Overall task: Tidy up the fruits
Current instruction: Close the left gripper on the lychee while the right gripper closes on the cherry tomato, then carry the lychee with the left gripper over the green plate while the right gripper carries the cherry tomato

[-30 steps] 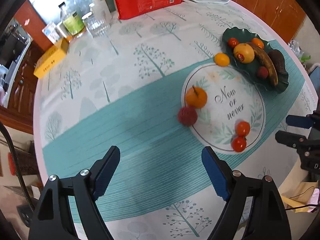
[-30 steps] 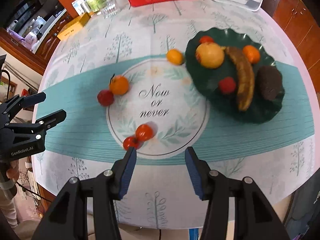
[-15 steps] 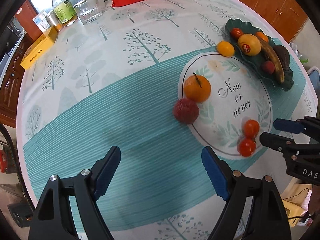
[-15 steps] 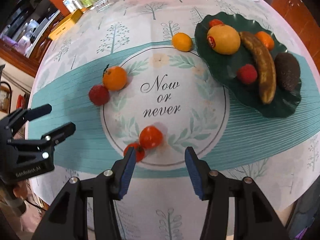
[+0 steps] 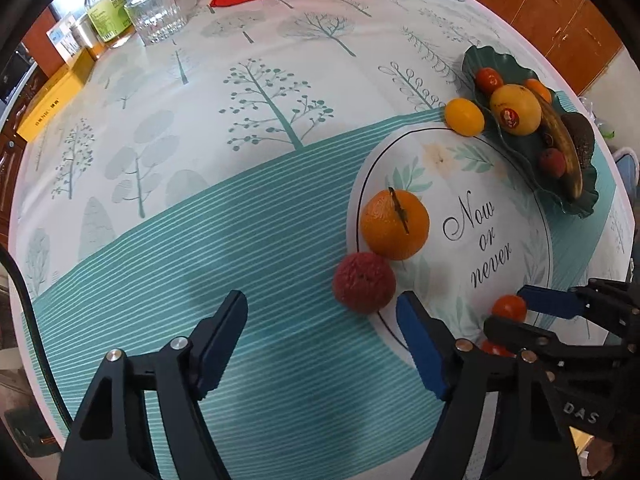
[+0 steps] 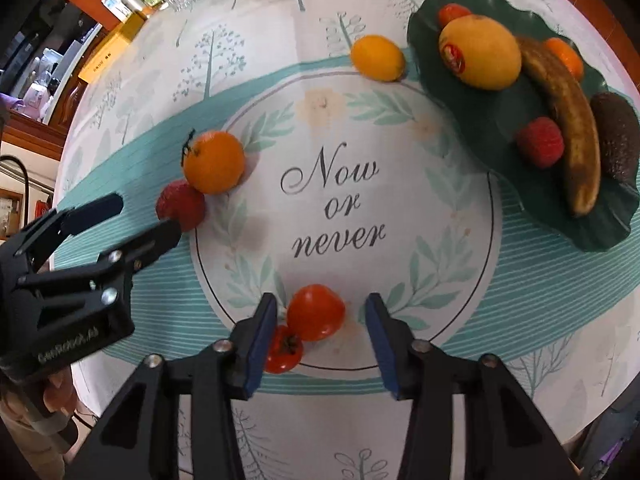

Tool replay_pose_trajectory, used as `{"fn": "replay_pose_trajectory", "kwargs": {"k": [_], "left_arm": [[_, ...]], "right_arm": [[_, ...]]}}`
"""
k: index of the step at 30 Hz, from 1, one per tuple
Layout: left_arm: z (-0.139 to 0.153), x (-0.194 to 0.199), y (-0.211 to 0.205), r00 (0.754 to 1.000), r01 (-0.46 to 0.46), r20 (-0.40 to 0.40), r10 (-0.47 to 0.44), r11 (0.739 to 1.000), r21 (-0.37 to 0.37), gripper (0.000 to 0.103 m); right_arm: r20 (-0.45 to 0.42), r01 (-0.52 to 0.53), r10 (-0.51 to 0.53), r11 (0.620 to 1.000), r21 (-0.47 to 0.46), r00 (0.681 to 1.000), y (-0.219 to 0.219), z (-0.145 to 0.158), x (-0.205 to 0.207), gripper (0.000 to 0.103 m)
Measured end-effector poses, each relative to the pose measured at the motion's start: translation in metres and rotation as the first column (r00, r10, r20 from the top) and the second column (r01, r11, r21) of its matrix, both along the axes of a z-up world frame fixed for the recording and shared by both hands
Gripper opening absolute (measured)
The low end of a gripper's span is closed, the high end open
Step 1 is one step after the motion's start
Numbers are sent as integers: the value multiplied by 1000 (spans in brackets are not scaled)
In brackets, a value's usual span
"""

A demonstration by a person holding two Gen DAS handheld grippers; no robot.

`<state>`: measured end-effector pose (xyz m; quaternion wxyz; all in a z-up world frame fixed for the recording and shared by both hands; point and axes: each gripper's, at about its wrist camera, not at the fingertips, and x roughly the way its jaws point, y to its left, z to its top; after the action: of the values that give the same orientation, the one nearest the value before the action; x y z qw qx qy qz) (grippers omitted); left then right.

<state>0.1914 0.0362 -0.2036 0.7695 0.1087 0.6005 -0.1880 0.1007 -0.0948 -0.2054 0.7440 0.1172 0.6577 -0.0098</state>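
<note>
Between the closing, not yet touching jaws of the right gripper (image 6: 320,332): a red tomato (image 6: 315,312), low in the printed circle near the tabletop's near edge, touching a second tomato (image 6: 283,349) partly behind the left pad. Just ahead of the left gripper (image 5: 322,334), jaws also narrowing with nothing between them: a lychee (image 5: 364,282) on the teal band, touching an orange (image 5: 395,225) at the circle's left rim. At the circle's far rim, a yellow citrus (image 6: 378,58), just beside the dark green leaf plate (image 6: 600,236) toward the right edge. On the plate: yellow fruit, browned banana (image 6: 568,120), avocado, a red lychee, small fruits behind.
</note>
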Motion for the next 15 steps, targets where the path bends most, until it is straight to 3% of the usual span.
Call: {"fn": "replay_pose_trajectory", "kwargs": {"k": [3, 9, 11, 15], "left_arm": [[-6, 5, -5, 1000, 0, -24, 0, 1000, -9, 68], [-9, 8, -16, 999, 19, -34, -19, 1000, -24, 47], [-11, 8, -20, 999, 23, -47, -25, 999, -29, 33], [-12, 8, -24, 999, 15, -45, -16, 1000, -21, 32]], "right_arm": [[-2, -9, 9, 1000, -1, 1000, 0, 0, 1, 30], [4, -23, 23, 1000, -16, 1000, 2, -1, 1, 28], [10, -29, 30, 999, -26, 1000, 2, 1, 0, 28], [22, -43, 43, 999, -33, 999, 1, 4, 2, 28]]}}
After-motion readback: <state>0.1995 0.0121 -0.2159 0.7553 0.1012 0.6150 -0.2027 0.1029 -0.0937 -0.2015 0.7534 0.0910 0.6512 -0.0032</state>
